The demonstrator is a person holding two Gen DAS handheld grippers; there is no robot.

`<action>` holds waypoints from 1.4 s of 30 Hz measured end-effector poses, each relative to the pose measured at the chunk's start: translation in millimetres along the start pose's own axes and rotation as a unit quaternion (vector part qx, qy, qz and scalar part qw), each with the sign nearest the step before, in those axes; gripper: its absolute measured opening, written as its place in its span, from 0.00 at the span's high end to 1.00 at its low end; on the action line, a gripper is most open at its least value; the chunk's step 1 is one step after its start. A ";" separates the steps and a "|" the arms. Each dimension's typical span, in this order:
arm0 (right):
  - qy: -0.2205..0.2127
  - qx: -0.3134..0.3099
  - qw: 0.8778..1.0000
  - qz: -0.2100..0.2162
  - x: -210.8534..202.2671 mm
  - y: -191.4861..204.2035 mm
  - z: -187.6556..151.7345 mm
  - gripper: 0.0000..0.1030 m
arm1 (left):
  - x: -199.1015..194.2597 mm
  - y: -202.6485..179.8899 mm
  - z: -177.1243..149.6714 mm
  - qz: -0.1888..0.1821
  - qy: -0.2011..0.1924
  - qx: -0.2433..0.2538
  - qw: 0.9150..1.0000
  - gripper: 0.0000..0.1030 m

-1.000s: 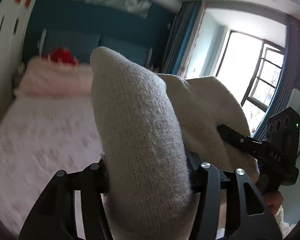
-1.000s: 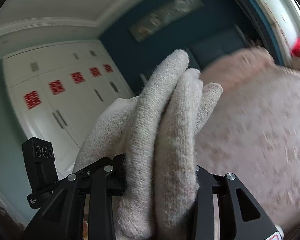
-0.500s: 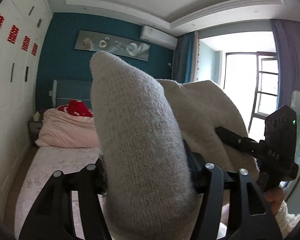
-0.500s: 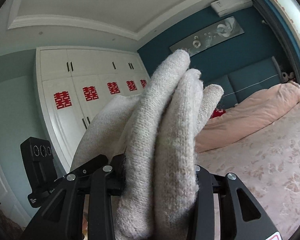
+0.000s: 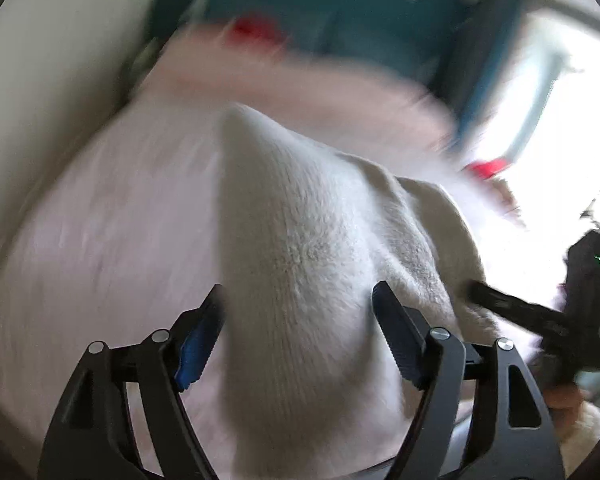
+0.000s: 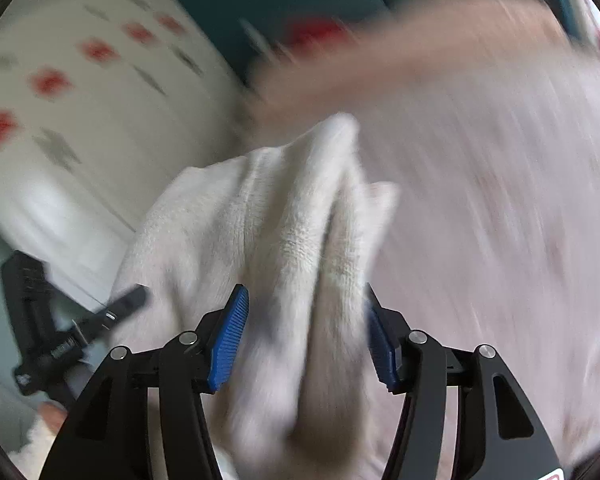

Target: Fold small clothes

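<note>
Both tools have eased apart (views blurred) — knit garment [image 5: 300, 264] between them.

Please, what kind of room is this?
Most likely a bedroom, though both views are blurred. A bed with a pink floral sheet, a pink duvet or pillow near a dark teal wall, and a white wardrobe suggest it.

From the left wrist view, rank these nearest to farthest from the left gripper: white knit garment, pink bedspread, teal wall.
1. White knit garment, between the left gripper fingers.
2. Pink bedspread, spread below and left.
3. Teal wall, top, behind the bed.
</note>
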State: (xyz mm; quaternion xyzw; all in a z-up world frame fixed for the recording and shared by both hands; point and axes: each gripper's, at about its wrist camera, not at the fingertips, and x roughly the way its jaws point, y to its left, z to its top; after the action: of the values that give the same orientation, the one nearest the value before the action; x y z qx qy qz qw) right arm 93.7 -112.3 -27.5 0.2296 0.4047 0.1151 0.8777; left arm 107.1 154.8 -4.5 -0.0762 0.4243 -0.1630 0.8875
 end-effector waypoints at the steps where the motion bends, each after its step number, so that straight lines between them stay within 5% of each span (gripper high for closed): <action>1: 0.036 0.037 0.999 -0.016 18.2 -26.6 -23.4 0.46 | 16.4 16.0 -15.0 0.009 0.031 -0.019 0.999 0.33; 4: 0.050 0.057 0.997 -0.018 21.4 -44.8 -43.3 0.45 | 23.0 43.8 -46.8 -0.020 0.037 -0.084 0.996 0.31; 8: 0.068 0.042 0.997 -0.014 38.1 -35.1 -32.7 0.26 | 23.7 55.6 -46.1 -0.053 0.011 -0.131 0.990 0.15; 13: 0.128 0.081 0.988 0.018 98.8 -34.0 -29.8 0.25 | 66.5 66.8 -34.4 -0.065 0.061 -0.188 0.978 0.15; 14: 0.138 0.091 0.986 0.026 112.7 -35.7 -31.3 0.27 | 78.2 73.1 -36.1 -0.073 0.075 -0.205 0.973 0.20; 16: 0.126 0.099 0.986 0.038 120.1 -34.6 -27.1 0.58 | 93.4 80.9 -38.2 -0.089 0.089 -0.236 0.964 0.34; 19: 0.091 0.055 0.993 0.042 97.8 -7.7 -1.5 0.66 | 70.2 64.4 -22.8 -0.087 0.056 -0.206 0.973 0.51; 24: 0.022 -0.023 0.999 0.038 44.1 25.8 33.8 0.63 | 36.0 33.7 1.5 -0.107 -0.001 -0.143 0.984 0.50; 27: 0.052 -0.029 0.998 -0.008 67.1 -2.5 15.4 0.49 | 65.1 27.4 -13.3 -0.060 0.016 -0.118 0.991 0.43; 29: 0.123 -0.004 0.989 -0.085 103.7 -39.8 -5.7 0.50 | 94.6 27.5 -30.2 -0.007 0.059 -0.104 0.993 0.41; 31: 0.080 0.057 0.995 -0.037 80.2 -52.8 -10.8 0.49 | 84.5 29.8 -39.4 -0.019 0.033 -0.123 0.992 0.39; 35: 0.007 -0.003 0.999 -0.047 24.2 -18.7 -2.5 0.49 | 59.2 25.8 -35.8 -0.006 0.015 -0.103 0.995 0.40; 38: 0.027 -0.037 0.998 -0.048 34.1 -0.6 -9.7 0.49 | 67.7 24.5 -40.9 0.011 0.028 -0.090 0.996 0.37; 42: 0.112 -0.077 0.984 -0.119 92.1 -16.0 -44.3 0.51 | 81.8 25.7 -44.0 0.023 0.037 -0.096 0.994 0.28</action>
State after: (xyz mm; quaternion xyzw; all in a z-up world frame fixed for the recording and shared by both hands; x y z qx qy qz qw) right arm 119.6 -76.7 -121.1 0.0975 0.5144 0.0655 0.8495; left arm 126.6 150.0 -98.7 -0.1456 0.4726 -0.1040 0.8629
